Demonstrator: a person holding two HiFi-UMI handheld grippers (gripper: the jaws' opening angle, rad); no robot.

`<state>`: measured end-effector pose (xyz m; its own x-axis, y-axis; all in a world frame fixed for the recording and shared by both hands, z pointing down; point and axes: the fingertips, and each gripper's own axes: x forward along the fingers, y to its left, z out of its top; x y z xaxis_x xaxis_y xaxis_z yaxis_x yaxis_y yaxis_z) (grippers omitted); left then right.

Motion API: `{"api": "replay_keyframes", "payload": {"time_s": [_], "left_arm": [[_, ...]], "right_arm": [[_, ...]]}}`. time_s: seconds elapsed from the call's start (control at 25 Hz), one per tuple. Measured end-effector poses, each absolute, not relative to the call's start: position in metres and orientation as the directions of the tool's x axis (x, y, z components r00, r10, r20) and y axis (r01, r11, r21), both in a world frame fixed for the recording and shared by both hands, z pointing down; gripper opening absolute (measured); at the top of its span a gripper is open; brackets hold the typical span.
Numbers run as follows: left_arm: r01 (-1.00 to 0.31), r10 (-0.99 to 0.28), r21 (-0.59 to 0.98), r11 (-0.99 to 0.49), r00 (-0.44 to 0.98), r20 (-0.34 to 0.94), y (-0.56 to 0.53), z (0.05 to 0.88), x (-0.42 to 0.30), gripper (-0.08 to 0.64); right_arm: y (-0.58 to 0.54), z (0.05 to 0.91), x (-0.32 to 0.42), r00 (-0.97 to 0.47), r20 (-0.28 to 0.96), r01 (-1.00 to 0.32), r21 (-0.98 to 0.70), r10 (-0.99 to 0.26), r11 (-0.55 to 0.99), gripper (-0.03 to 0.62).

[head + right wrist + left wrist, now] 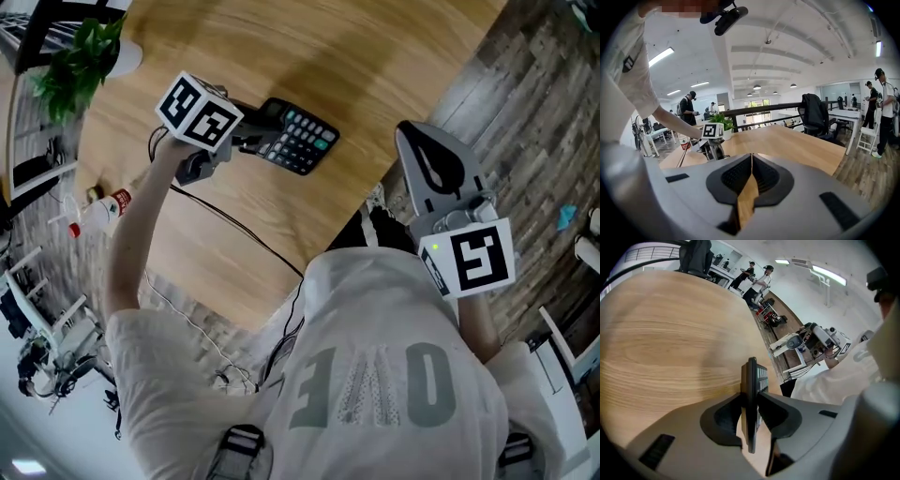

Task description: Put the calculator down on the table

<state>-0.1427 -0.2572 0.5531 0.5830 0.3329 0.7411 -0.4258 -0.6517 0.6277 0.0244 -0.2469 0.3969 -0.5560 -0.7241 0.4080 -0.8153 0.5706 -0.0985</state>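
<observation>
Left tongs [750, 404] on one calculator [302, 139]; right tongs [751, 157] closed, empty

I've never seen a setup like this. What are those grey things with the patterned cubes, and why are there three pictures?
No robot here: a person in a white shirt holds a grey tool with a two-jaw claw in each hand; the black-and-white patterned cubes belong to the tools. One picture looks down from a camera on the person's head; the other two come from cameras riding on each tool, looking along its jaws. The left claw is clamped on a black desk calculator over the light wooden table. The right claw is closed and empty. Also on the table: a green potted plant and a white bottle with a red label.
</observation>
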Motion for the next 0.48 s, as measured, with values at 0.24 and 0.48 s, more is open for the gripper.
{"api": "replay_keyframes", "payload": {"time_s": [0.24, 0.48], "left_arm": [[-0.422, 0.405, 0.711, -0.563, 0.609, 0.682, -0.266, 0.568, -0.135, 0.118], [-0.432, 0.409, 0.730, -0.530, 0.624, 0.666, -0.273, 0.578, -0.130, 0.118]], "right_arm": [[-0.247, 0.404, 0.022, -0.546, 0.427, -0.824, -0.115, -0.721, 0.555, 0.020], [-0.254, 0.400, 0.015, -0.546, 0.415, -0.830, -0.149, -0.728, 0.538, 0.020]]}}
